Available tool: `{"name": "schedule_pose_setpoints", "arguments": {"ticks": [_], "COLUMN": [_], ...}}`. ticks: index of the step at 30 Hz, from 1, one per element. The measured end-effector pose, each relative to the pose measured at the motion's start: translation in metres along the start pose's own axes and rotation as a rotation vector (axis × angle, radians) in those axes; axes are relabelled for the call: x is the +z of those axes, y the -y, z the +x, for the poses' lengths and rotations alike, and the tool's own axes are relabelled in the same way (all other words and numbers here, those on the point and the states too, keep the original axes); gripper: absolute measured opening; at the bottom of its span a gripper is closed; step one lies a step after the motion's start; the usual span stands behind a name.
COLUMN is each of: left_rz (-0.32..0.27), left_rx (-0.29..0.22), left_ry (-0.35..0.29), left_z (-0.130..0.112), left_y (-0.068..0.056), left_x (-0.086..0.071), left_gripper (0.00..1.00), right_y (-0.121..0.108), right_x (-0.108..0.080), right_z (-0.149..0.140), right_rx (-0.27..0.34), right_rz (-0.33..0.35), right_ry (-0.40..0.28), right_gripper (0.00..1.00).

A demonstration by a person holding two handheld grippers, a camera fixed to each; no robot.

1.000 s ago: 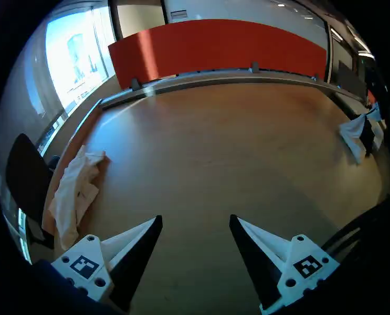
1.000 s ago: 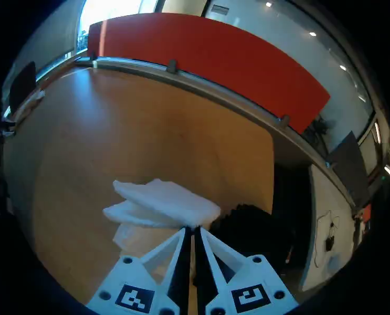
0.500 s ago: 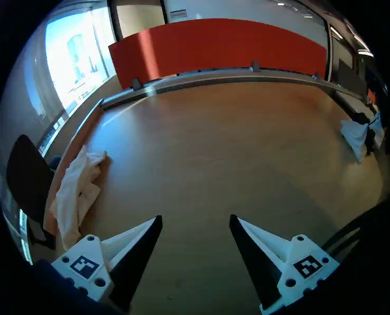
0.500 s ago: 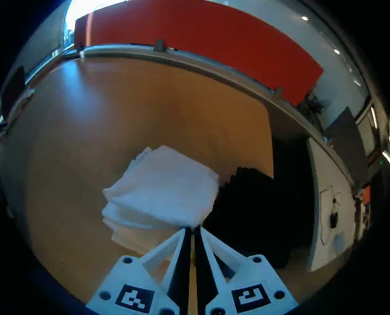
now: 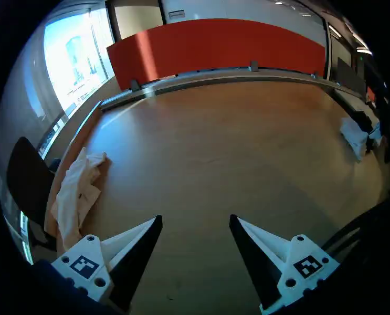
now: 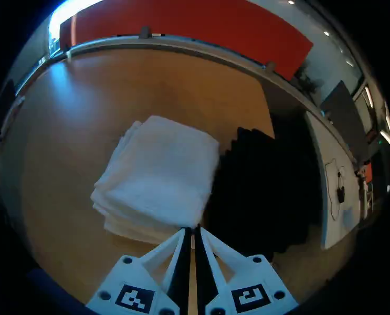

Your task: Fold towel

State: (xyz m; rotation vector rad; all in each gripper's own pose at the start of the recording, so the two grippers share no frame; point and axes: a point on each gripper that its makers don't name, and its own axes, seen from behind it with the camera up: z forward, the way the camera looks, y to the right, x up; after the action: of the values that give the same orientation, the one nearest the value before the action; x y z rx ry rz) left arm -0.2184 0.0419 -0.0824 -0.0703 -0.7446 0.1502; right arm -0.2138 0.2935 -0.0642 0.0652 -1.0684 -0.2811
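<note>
Folded white towel [image 6: 158,176]: lies flat on the wooden table [image 6: 90,121] as a squarish pad, with several layers showing along its left and near edges. It sits close to the table's right edge. Its right side borders a black shape [image 6: 263,194] that cannot be identified.

Right gripper [image 6: 193,242]: fingers pressed together, only a thin slit between them. The tips meet the towel's near corner. Whether any cloth is caught between them cannot be told.

Left gripper [image 5: 195,231]: fingers spread wide and holding nothing, over bare tabletop and well apart from the towel, which appears small at the table's far right edge in the left gripper view.

Surroundings: a crumpled cream cloth [image 5: 76,191] lies along the table's left edge, with a dark chair [image 5: 27,181] just beyond it. An orange-red partition [image 5: 215,50] runs along the far side of the table. A bright window [image 5: 74,58] stands to its left.
</note>
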Motion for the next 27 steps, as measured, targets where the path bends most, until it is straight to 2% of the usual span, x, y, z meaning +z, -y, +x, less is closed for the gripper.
{"name": "schedule_pose_setpoints", "arguments": {"ticks": [12, 27], "left_rz": [0.005, 0.007], "left_rx": [0.009, 0.015], "left_ry": [0.003, 0.002], "left_z": [-0.002, -0.001], "left_y": [0.001, 0.001], "left_x": [-0.003, -0.007], "left_gripper": [0.95, 0.95], "right_y": [-0.003, -0.003], "right_x": [0.015, 0.023], "right_z": [-0.021, -0.028], "right_rx": [0.066, 0.106], "right_rz": [-0.016, -0.038], "right_ry": [0.032, 0.032], "right_gripper": [0.05, 0.05]}}
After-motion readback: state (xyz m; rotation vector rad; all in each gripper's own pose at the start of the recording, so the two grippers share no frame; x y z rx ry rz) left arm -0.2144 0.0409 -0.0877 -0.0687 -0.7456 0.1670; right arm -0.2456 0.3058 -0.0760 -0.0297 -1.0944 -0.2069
